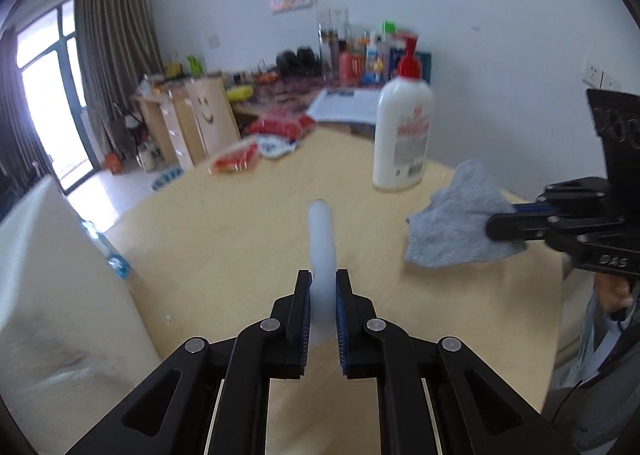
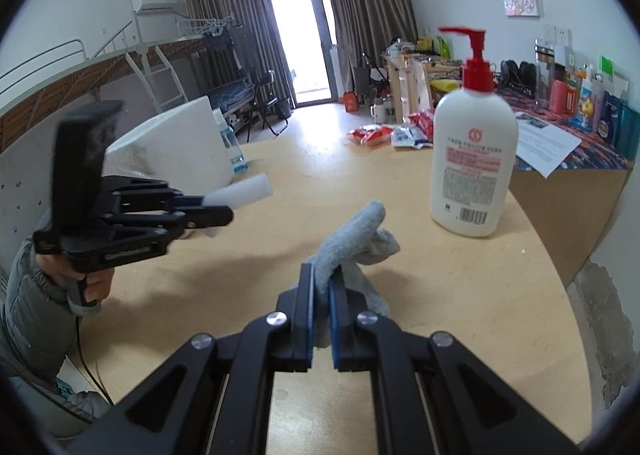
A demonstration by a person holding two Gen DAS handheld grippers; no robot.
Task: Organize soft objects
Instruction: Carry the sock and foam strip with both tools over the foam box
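Note:
My left gripper is shut on a white foam piece and holds it above the wooden table. From the right wrist view the left gripper shows with the white foam piece sticking out of it. My right gripper is shut on a grey cloth, held above the table. In the left wrist view the right gripper holds the grey cloth at the right.
A white lotion pump bottle stands on the table. A white foam box and a water bottle are at the left. Snack packets lie at the far edge. A cluttered side table stands behind.

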